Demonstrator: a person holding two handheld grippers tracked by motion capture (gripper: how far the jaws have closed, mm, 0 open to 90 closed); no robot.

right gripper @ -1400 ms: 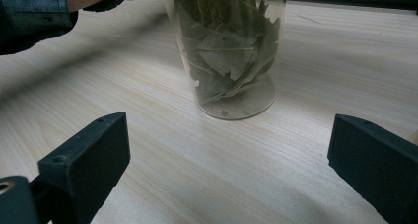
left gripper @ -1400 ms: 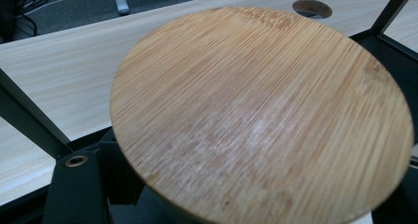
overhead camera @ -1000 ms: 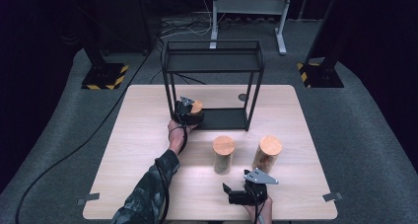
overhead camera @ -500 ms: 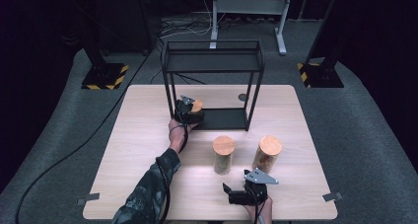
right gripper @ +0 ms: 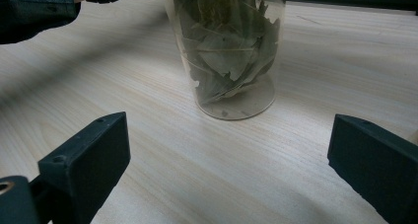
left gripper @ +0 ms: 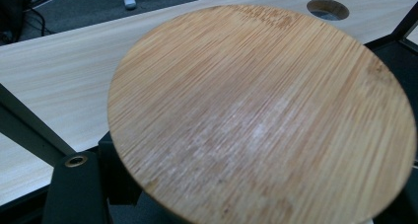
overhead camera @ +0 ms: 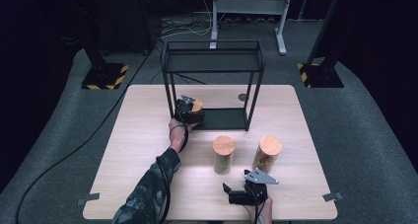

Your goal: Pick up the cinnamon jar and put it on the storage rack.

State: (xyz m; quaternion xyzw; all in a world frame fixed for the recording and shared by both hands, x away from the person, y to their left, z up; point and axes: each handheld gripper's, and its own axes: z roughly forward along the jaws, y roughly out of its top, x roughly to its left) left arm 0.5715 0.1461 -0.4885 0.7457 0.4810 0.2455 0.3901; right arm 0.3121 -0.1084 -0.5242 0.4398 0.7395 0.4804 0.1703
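My left gripper (overhead camera: 189, 115) is at the left end of the black metal rack's (overhead camera: 212, 61) lower shelf (overhead camera: 224, 119), shut on a jar with a round bamboo lid (overhead camera: 197, 105). In the left gripper view that lid (left gripper: 256, 115) sits close up just beyond one black jaw. Two more bamboo-lidded jars stand on the table: one with green leaves (overhead camera: 223, 155) and one to its right (overhead camera: 267, 155). My right gripper (overhead camera: 236, 188) rests near the table's front edge, open. Its jaws stand wide apart in the right gripper view, well short of the leaf jar (right gripper: 226, 51).
The light wooden table (overhead camera: 138, 135) has a round cable hole (overhead camera: 242, 97) behind the rack. The person's left sleeve (overhead camera: 148, 194) lies across the table's front left. Stand bases with yellow and black stripes (overhead camera: 104, 76) sit on the grey carpet beyond the table.
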